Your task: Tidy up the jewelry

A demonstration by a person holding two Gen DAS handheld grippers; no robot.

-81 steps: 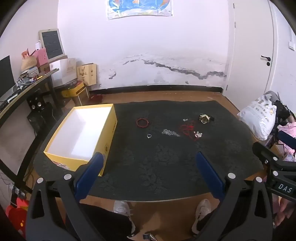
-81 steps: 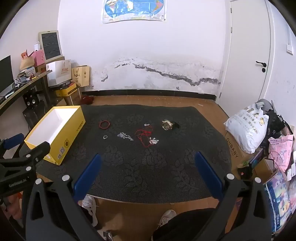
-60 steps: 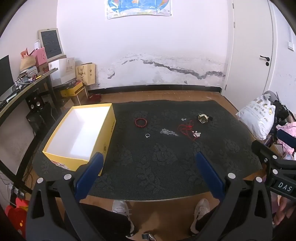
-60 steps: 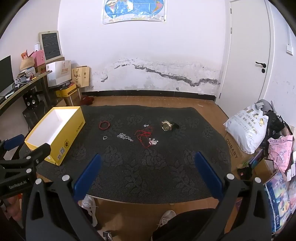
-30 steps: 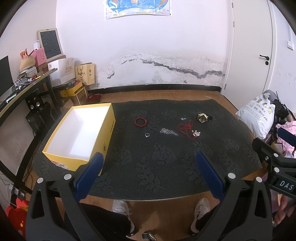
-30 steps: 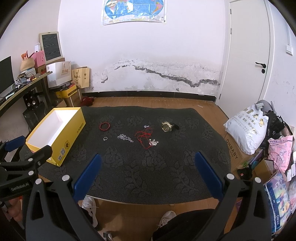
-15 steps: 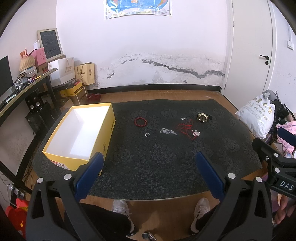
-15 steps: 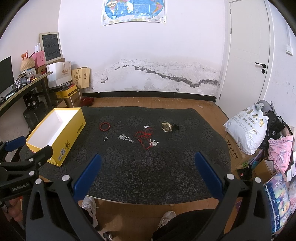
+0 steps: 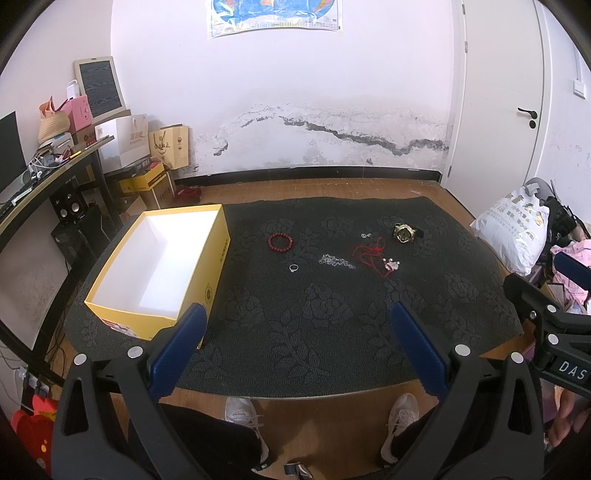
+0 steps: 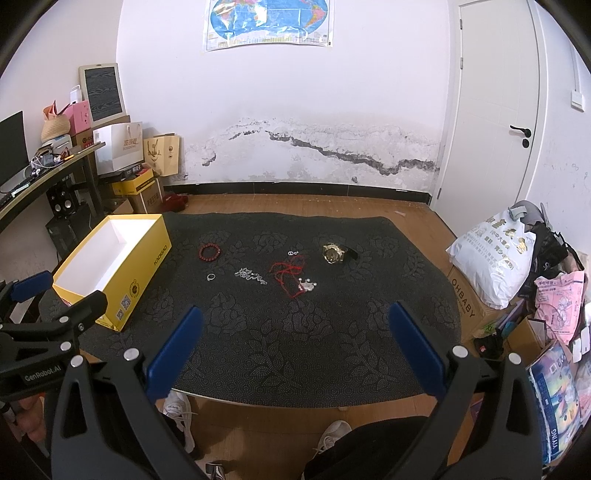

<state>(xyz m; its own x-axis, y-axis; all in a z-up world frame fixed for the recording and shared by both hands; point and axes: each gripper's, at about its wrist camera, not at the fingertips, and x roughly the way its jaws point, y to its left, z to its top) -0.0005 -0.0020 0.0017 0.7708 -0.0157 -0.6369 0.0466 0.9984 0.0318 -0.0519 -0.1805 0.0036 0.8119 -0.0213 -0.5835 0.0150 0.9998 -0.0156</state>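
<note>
Black patterned matting (image 9: 295, 332) covered the surface, and on it the jewelry lay scattered, none of it yet in the yellow box (image 9: 162, 266), whose white inside showed bare. Both tools hung back at the near edge: the left gripper (image 9: 295, 343) and the right gripper (image 10: 295, 343) each had their blue-padded fingers (image 10: 173, 347) spread wide with nothing between them. By my judgement the work stood at its very start, a reach not yet begun.

Well apart from the box lay a red bead bracelet (image 9: 280, 242), a small ring (image 9: 294, 268), a silver chain (image 9: 336, 261), a tangle of red cord (image 9: 369, 253) with a pale charm (image 9: 392, 264) touching its end, a gold watch (image 9: 405, 232) and a tiny pair of earrings (image 9: 365, 235). The next move probably called for picking one piece, perhaps the bracelet nearest the box, coming down over it with fingers straddling it, closing gently, and carrying it over the yellow wall. Chain and cord looked limp and likely to trail or snag.

Readable writing: "KAOGAO" seemed to run along the box side (image 10: 161, 254), though it was small; "GenRobot.AI" on the left tool in the right view, "DAS" on the right tool in the left view, "OHBABY" on a carton (image 10: 461, 299) beside the surface. A world map (image 10: 267, 22) hung on the wall.
</note>
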